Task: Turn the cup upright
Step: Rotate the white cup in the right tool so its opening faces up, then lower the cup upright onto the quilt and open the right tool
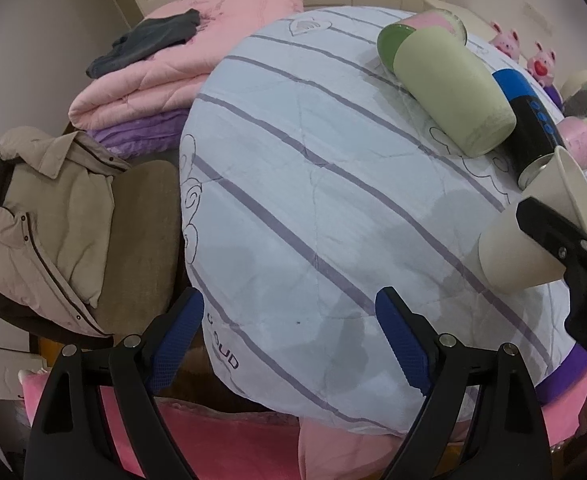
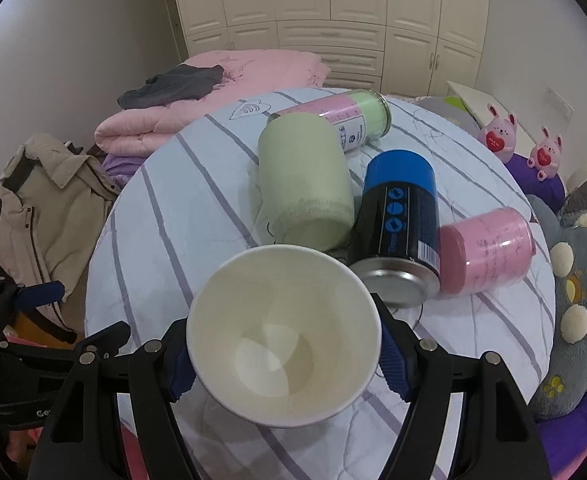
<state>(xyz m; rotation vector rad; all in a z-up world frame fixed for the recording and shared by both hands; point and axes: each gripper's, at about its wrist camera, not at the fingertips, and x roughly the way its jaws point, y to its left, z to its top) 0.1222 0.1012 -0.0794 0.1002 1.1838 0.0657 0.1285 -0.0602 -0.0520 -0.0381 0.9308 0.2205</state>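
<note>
Paper cup: the white paper cup (image 2: 283, 336) sits between the right gripper's blue pads, tilted, its open mouth turned up toward the right wrist camera so the bare inside bottom shows; in the left wrist view it appears at the right edge of the striped quilt (image 1: 313, 200), partly covered by a black finger.
Right gripper: the right gripper (image 2: 283, 364) is clamped on the cup's sides (the pads are mostly hidden behind the rim).
Left gripper: the left gripper (image 1: 293, 340) hangs with its jaws spread wide and nothing between them, over the near edge of the quilt.
Green cup: a pale green cup (image 2: 305, 184) lies on its side near the quilt's middle; its mouth cannot be made out.
Blue-and-black can: a blue-and-black can (image 2: 397, 224) lies just beside the green cup, its metal end just beyond the paper cup's rim.
Pink roll: a pink cylinder (image 2: 489, 248) touches the can's right side; its label is too faint to read.
Far can: a pink-and-green can (image 2: 349, 120) lies behind the green cup, its near end hidden.
Off the quilt: a beige jacket (image 1: 41, 220) lies to the left, cut off at the frame edge.
</note>
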